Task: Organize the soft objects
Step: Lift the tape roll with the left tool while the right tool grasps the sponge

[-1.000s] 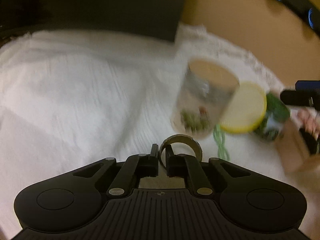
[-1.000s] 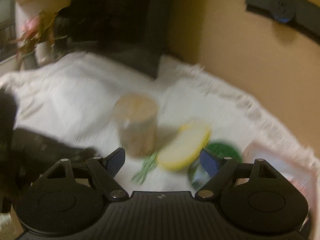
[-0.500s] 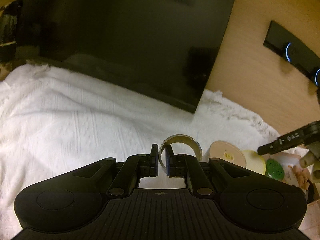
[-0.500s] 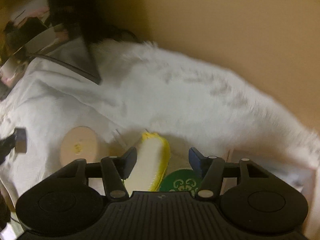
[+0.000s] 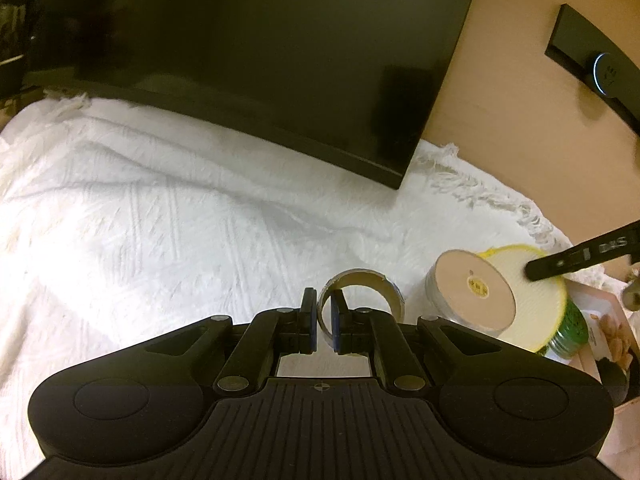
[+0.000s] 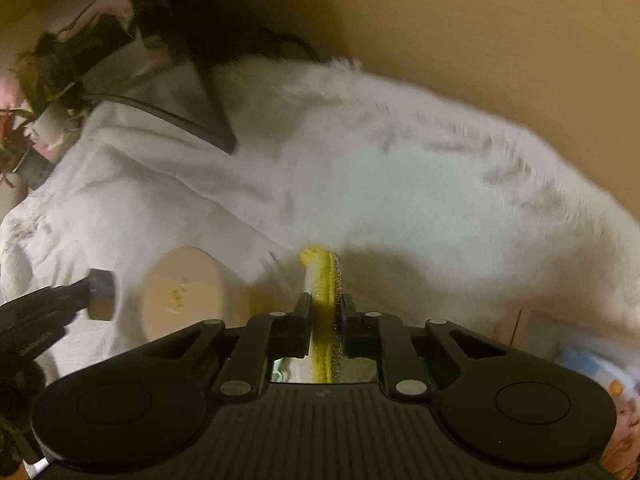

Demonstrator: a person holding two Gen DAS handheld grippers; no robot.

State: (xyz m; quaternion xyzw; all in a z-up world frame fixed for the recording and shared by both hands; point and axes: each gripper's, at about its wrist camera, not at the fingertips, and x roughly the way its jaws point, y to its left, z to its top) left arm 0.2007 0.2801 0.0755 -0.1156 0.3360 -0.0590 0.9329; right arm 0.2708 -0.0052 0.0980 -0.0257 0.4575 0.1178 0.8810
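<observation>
My left gripper (image 5: 324,324) is shut on the wall of a cardboard tape ring (image 5: 362,294), held just above the white cloth (image 5: 160,232). My right gripper (image 6: 325,320) is shut on a round yellow-rimmed sponge pad (image 6: 322,292), seen edge-on between the fingers. In the left wrist view the pad (image 5: 532,300) shows as a pale disc with a yellow rim, and one right finger (image 5: 580,258) lies across it. A round container with a tan lid (image 5: 470,290) stands right beside the pad; it also shows in the right wrist view (image 6: 182,292).
A black monitor (image 5: 248,52) stands at the back of the cloth. A green-lidded can (image 5: 572,328) and a snack box (image 5: 612,332) sit at the right edge. A wooden wall (image 5: 520,100) is behind. Dried plants (image 6: 44,76) stand far left in the right wrist view.
My right gripper has closed on the yellow pad, which was lying between its open fingers before. My left gripper has kept its hold on the tape ring and barely moved in the last half second.
</observation>
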